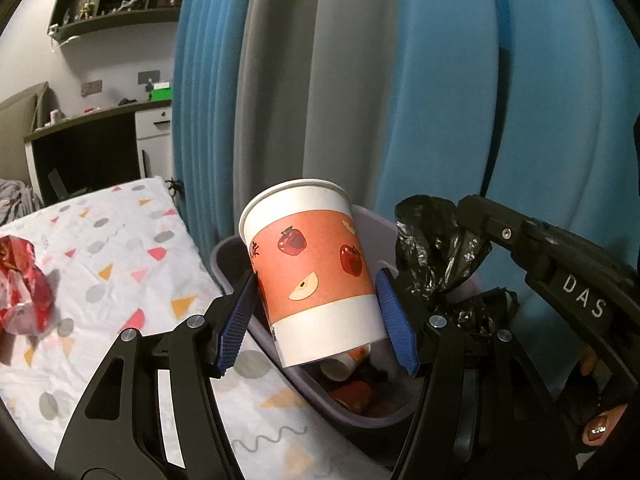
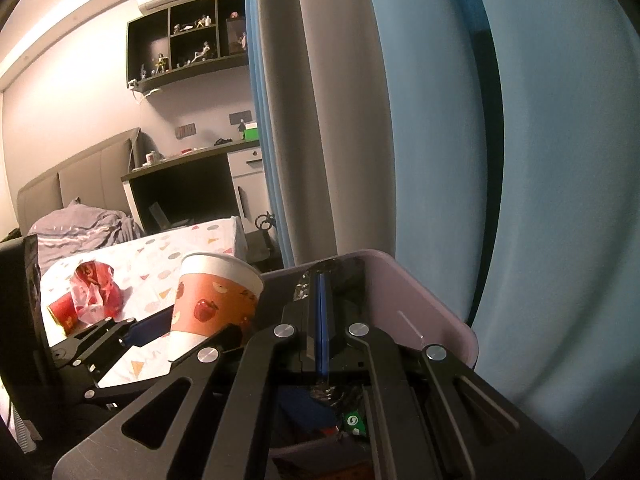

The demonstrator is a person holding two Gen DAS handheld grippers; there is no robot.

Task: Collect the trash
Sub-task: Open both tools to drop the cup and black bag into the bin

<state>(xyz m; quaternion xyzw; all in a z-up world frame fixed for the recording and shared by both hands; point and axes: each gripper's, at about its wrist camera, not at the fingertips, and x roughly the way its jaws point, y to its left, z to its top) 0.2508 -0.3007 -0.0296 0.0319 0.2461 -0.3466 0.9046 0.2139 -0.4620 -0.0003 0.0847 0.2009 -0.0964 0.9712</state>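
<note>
A white paper cup with an orange band of apples sits tilted between the blue pads of my left gripper, which is shut on it. The cup hangs over the near rim of a lavender bin. Inside the bin lie another cup and dark scraps. At the right, my right gripper pinches a crumpled black plastic bag at the bin's far side. In the right wrist view, that right gripper is shut with black bag film at its tip, and the cup shows to its left.
A crumpled red wrapper lies on the patterned bed sheet, with a small red carton beside it. Blue and grey curtains hang right behind the bin. A desk and wall shelves stand farther back. A person's fingers grip the right tool.
</note>
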